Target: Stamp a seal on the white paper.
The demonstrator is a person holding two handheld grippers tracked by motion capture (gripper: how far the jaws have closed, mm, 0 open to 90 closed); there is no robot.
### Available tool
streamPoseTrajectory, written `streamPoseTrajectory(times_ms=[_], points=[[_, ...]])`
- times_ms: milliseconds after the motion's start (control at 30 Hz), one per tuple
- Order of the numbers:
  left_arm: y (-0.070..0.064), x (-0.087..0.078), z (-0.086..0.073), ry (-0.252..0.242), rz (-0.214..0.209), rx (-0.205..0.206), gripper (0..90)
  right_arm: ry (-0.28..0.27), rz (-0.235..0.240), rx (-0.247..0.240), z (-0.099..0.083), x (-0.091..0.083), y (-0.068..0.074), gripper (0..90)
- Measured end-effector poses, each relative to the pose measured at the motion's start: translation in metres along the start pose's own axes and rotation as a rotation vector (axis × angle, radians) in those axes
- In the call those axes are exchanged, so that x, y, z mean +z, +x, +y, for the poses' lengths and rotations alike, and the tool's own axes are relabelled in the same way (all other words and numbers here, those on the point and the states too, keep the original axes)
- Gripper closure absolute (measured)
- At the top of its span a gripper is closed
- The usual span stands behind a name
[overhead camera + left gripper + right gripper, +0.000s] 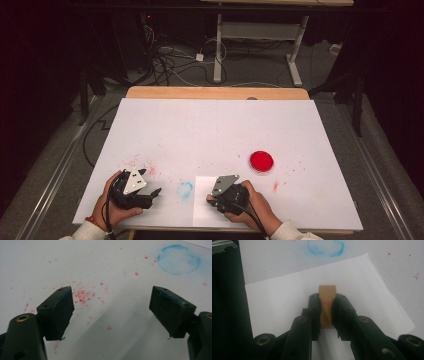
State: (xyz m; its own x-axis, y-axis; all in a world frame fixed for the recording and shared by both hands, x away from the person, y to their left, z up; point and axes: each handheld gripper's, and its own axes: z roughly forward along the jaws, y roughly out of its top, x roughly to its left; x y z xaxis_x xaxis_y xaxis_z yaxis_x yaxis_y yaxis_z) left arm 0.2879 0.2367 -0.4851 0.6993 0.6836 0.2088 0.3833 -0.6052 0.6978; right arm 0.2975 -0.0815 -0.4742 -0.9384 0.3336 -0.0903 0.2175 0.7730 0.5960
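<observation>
Block [327, 305] of wood pinched in my right gripper [327, 315] over paper sheet [287, 302] | left gripper [112, 312] fingers spread wide, empty, near counter [210, 130] edge

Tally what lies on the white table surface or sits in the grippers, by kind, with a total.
Wooden block, clamped in the right gripper: 1
Sheet of white paper: 1
Red round dish: 1
Blue ring stain: 1
Patch of red specks, ahead of the left gripper: 1
Total: 5
</observation>
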Motion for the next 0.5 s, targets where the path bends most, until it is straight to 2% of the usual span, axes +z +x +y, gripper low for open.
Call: streamPoseTrajectory(times_ms=[500], points=[[-0.0005,0.0007,0.0,0.004,-0.005,0.005,19.0,0.005,-0.004,-0.002,0.0006,0.0003,0.0005,76.4]])
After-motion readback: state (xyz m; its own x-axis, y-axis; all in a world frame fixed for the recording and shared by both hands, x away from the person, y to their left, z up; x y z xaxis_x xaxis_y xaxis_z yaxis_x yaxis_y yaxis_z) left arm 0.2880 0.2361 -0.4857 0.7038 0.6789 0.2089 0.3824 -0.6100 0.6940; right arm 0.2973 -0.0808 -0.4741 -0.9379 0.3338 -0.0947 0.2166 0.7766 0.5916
